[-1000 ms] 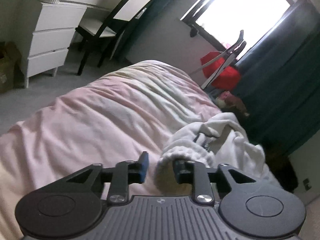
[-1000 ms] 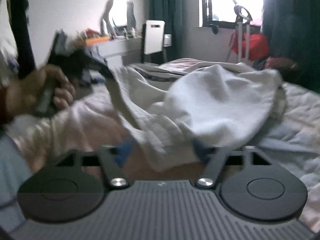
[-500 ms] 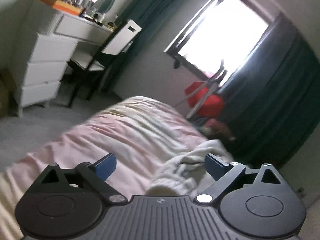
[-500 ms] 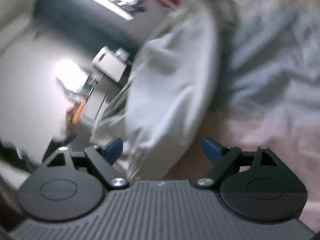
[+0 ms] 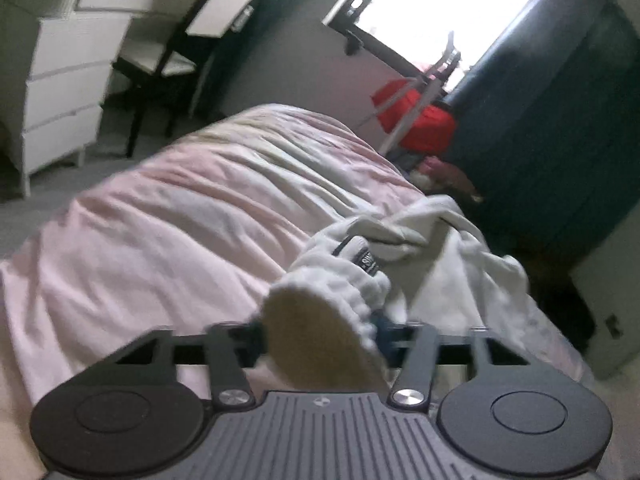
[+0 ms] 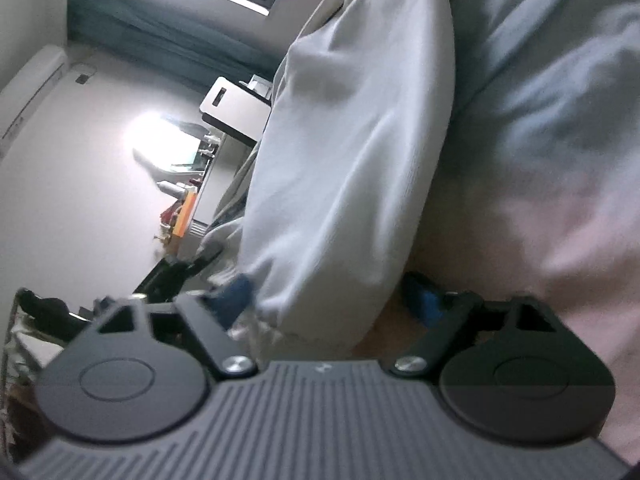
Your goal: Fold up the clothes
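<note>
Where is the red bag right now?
In the left wrist view the red bag sits upper right, on the floor under the bright window, beyond the bed's far end.

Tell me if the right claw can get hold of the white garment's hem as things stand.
Probably yes. The white garment already lies between the fingers of the right claw, which is closing, and nothing blocks it; whether the pads press the cloth yet is unclear.

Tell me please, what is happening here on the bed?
A person is folding a white garment on a bed with a pink duvet, with a handheld gripper in each hand. The left gripper is closing on the garment's ribbed cuff, which sits between its fingers. The right gripper is also closing, with another gathered edge of the garment between its blue pads, not yet clearly pinched. No fold is finished yet.
</note>
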{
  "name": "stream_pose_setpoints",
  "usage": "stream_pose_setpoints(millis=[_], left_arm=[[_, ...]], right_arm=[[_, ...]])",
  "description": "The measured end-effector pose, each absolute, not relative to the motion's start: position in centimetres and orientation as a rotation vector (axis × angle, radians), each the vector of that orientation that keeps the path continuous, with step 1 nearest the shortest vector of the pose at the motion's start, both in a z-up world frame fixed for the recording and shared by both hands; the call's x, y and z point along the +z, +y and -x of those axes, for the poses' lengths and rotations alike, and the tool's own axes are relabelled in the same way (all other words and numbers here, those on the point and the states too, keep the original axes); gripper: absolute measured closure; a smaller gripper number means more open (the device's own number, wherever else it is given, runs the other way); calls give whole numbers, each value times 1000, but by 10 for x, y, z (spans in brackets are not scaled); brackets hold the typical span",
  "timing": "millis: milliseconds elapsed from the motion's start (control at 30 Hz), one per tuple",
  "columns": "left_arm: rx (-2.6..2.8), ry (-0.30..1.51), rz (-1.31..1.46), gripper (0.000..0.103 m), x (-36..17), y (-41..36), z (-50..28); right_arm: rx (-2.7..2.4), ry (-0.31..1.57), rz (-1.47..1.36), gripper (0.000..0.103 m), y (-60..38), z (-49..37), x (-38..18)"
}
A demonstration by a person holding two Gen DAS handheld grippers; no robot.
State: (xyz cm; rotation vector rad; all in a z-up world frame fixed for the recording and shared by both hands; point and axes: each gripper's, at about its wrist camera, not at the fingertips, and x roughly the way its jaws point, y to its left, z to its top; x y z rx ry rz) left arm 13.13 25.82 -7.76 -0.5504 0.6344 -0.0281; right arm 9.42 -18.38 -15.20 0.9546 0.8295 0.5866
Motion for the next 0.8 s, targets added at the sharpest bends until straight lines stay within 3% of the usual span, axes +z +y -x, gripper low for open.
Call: stream_pose_setpoints(millis=[100, 300, 533, 633, 800], left_arm=[[25, 616, 536, 86, -63, 262, -141], [72, 505, 449, 88, -4, 283, -173], [178, 464, 311, 88, 58, 341, -258], [200, 481, 228, 88, 55, 349, -305], [220, 572, 193, 86, -3, 351, -362]], right_arm=[[559, 784, -886, 78, -174, -84, -139], [584, 624, -773, 84, -119, -67, -103], [674, 575, -838, 85, 2, -111, -97], [701, 598, -856, 85, 46, -139, -108], [664, 690, -843, 85, 88, -184, -137]])
